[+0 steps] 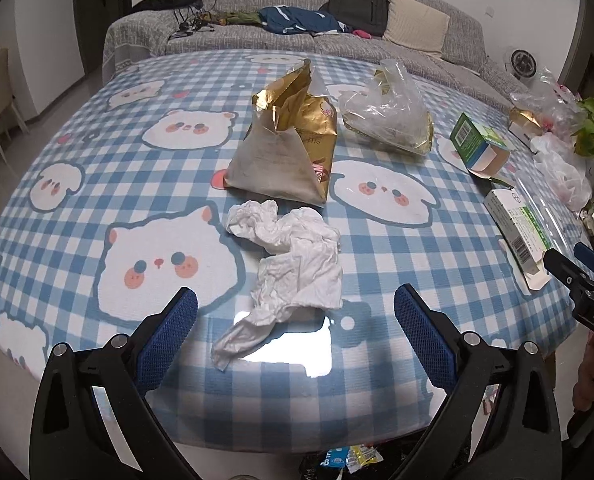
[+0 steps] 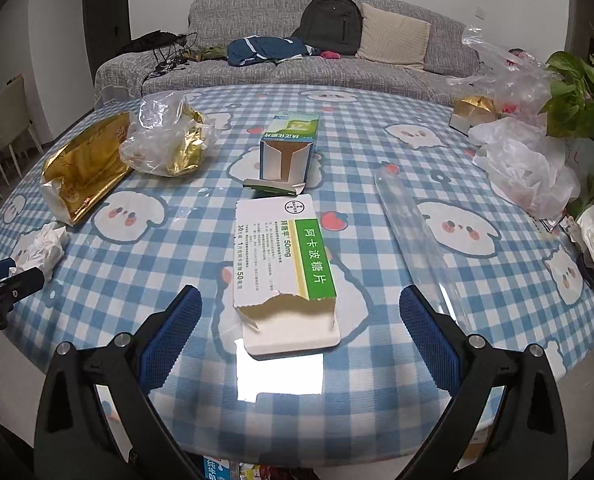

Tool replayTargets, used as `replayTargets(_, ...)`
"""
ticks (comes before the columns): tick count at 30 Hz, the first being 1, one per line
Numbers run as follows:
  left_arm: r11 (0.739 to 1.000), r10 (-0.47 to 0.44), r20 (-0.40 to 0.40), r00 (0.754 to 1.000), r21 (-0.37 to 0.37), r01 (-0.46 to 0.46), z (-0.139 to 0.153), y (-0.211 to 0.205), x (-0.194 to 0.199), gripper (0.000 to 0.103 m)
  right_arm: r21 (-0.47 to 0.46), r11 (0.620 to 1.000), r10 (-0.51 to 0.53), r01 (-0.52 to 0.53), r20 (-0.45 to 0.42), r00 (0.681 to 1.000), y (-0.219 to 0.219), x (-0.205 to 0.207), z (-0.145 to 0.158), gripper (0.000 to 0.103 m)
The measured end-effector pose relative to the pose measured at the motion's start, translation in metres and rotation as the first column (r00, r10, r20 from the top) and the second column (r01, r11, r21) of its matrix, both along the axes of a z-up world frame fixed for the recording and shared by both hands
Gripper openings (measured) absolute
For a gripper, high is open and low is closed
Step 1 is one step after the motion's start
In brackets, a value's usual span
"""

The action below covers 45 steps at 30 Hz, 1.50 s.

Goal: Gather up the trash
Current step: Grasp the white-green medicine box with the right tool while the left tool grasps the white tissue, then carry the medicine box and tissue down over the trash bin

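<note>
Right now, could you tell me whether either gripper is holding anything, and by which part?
Nothing is held: the left gripper is open before the crumpled tissue, the right gripper open around the torn medicine box.

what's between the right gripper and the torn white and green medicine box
Nothing: in the right wrist view only bare checked tablecloth lies between the open right gripper and the torn medicine box.

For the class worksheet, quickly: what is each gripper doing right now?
Left gripper: open, holding nothing, crumpled tissue between its fingers.
Right gripper: open, holding nothing, torn medicine box ahead.
</note>
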<state>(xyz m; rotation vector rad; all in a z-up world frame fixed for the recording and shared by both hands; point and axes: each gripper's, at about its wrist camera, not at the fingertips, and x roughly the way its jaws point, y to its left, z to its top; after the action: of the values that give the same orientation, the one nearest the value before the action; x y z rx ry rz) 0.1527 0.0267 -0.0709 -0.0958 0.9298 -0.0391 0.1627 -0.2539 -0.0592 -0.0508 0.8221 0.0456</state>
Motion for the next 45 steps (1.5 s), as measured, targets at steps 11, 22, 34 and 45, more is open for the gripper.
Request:
replayTargets(11,1.0,0.013,-0.043,0.999,0.003,-0.013,-0.011,0.0,0.023,0.09,0.022,1.0,-0.001,0.002,-0.043,0.999,0.007,0.033,-0.012,0.094)
replayTargets(22,0.998,0.049,-0.043,0.998,0.037,-0.048,-0.007,-0.001,0.028,0.054,0.025,0.999,-0.019,0.022,-0.104,0.994,0.009,0.049,-0.025,0.07)
replayTargets(34,1.0,0.019,-0.053,0.998,0.004,-0.019,-0.005,-0.003,0.023,0.006,0.031,0.999,-0.028,0.031,-0.096,0.995,0.008,0.044,-0.021,0.062)
replayTargets(45,1.0,0.01,-0.041,0.999,0.004,-0.01,0.003,-0.005,0.012,0.006,0.024,0.999,-0.03,0.032,-0.08,0.996,0.01,0.03,-0.011,0.062)
